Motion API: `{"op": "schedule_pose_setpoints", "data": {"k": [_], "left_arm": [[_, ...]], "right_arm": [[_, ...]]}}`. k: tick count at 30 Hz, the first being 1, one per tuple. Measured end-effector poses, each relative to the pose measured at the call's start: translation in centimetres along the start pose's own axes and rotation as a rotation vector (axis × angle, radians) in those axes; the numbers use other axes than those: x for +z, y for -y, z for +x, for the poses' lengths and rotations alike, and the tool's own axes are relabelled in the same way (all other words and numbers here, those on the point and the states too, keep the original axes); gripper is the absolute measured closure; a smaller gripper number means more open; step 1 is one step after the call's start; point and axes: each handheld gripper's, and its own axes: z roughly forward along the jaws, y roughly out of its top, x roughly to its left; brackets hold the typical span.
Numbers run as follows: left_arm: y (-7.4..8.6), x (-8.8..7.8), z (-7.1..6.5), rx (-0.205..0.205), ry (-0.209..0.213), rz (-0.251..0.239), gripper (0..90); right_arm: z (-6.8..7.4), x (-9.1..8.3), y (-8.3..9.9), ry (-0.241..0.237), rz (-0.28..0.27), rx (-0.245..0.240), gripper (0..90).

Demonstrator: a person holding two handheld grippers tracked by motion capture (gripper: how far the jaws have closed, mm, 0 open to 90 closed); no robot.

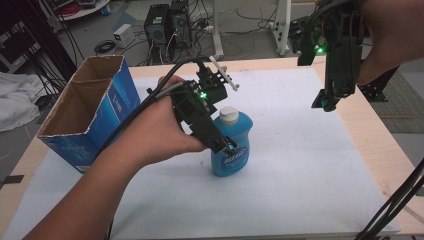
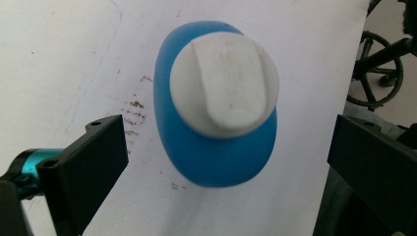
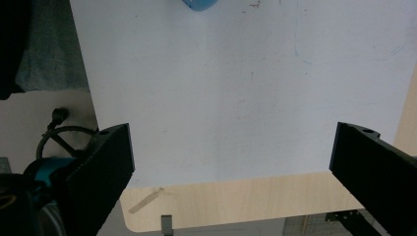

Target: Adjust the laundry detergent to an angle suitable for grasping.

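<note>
I am holding my left fingers (image 1: 227, 141) spread wide and released, hovering directly above a blue bottle (image 1: 230, 145) that is standing upright on the white surface (image 1: 300, 165). In the left gripper view, the bottle's white flip cap (image 2: 223, 83) is sitting between my two left fingers (image 2: 91, 164), with clear gaps on both sides, so nothing is touching yet. The bottle is lying slightly nearer one finger than the other.

My right fingers (image 1: 327, 102) are also released and grasping nothing, hanging well apart from the bottle, over the far side of the surface. In the right gripper view, just a sliver of the blue bottle (image 3: 199, 5) is peeking in beyond them.

An open cardboard box (image 1: 85, 112) is standing beyond the back of my left hand (image 1: 155, 127), near the bottle.

To do this step well, I judge that I should be centring the bottle evenly between my left fingers, lowering past the cap to the broader body, and closing slowly. Gripping the smooth cap alone could let the bottle slip or tip.
</note>
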Motion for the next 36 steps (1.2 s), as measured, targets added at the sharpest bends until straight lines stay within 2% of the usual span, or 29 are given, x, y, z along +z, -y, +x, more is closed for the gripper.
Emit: {"op": "schedule_pose_setpoints", "data": {"k": [4, 8, 12, 22, 24, 25, 26, 28, 33, 36], "left_arm": [[-0.4, 0.5, -0.2, -0.011, -0.028, -0.013, 1.7], [-0.6, 1.1, -0.5, -0.014, -0.039, -0.017, 1.7], [-0.8, 1.5, -0.5, -0.008, -0.041, -0.013, 1.7], [-1.0, 2.7, -0.5, -0.011, -0.085, 0.004, 1.7], [-1.0, 3.0, -0.6, -0.028, -0.082, -0.017, 1.7], [-1.0, 3.0, -0.5, -0.005, -0.088, 0.001, 1.7], [-1.0, 3.1, -0.5, -0.014, -0.091, -0.005, 1.7], [-1.0, 3.2, -0.4, 0.005, -0.106, 0.016, 1.7], [-0.9, 3.6, -0.2, -0.013, -0.125, 0.012, 1.7], [-1.0, 3.7, -0.2, -0.007, -0.128, 0.018, 1.7]], "right_arm": [[0.0, 0.0, 0.1, 0.002, -0.001, 0.000, 2.1], [0.0, 0.0, 0.2, 0.002, -0.002, 0.007, 2.1], [0.0, 0.1, 0.2, 0.000, -0.003, 0.006, 2.1], [-0.1, 0.2, 0.1, 0.000, 0.000, 0.012, 2.1], [-0.2, 0.3, 0.1, 0.000, -0.008, -0.001, 2.1], [-0.2, 0.3, 0.1, 0.000, -0.009, -0.003, 2.1], [-0.1, 0.2, 0.1, -0.002, 0.001, 0.014, 2.1], [-0.1, 0.2, 0.0, -0.003, 0.005, 0.022, 2.1], [-0.2, 0.3, 0.0, 0.000, 0.001, 0.012, 2.1], [-0.2, 0.3, -0.1, -0.002, 0.002, 0.012, 2.1]]}}
